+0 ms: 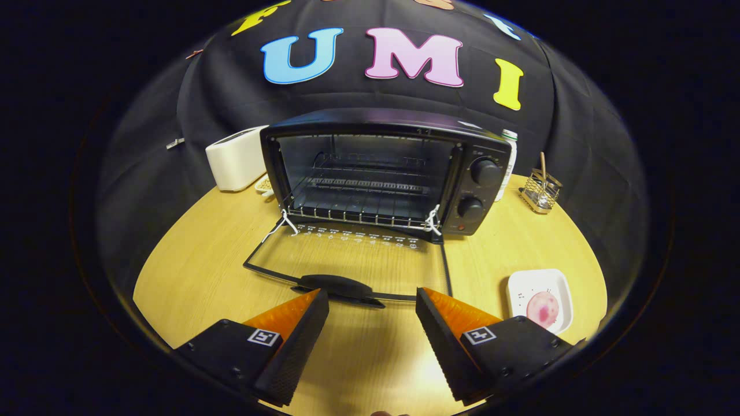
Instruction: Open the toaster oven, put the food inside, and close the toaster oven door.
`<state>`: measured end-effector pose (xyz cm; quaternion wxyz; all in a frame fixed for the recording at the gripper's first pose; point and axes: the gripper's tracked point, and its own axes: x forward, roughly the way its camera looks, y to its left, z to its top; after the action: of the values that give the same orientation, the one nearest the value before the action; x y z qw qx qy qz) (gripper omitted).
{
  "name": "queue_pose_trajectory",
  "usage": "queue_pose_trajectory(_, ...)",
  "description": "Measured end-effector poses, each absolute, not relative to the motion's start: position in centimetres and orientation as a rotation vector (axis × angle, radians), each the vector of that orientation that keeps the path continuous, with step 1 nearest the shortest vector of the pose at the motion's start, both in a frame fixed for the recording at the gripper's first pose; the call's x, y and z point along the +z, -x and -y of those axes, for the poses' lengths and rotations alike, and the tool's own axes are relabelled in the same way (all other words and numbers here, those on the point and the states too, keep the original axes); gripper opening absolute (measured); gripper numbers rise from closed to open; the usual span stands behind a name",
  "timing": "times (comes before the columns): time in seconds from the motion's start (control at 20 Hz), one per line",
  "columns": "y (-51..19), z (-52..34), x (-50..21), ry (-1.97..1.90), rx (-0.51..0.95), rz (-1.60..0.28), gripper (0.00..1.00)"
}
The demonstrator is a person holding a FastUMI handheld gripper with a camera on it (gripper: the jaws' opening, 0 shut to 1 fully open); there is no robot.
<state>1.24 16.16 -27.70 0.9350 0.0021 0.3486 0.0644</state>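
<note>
Glass door [352, 263] lies flat on the table [191, 254] with the oven [381, 173] gaping, so the gripper [373, 306] hangs wide open and empty by the handle [338, 286], free to fetch the food [542, 308] on its plate [523, 283] beside the right finger.

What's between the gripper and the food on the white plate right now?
Nothing visible. The open gripper sits just behind the oven door handle; the pink food on its white plate lies beside the right finger, with bare table around it.

Gripper view rides the tongs [372, 297] — looking forward and down, near the open toaster oven [384, 173].
</note>
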Motion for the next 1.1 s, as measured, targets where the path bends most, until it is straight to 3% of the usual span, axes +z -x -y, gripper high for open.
queue_pose_trajectory(0.55,-0.3,2.0,-23.9,-0.033,0.019,-0.801,0.99)
queue_pose_trajectory(1.1,-0.3,16.2,-29.3,-0.189,-0.061,-1.049,0.98)
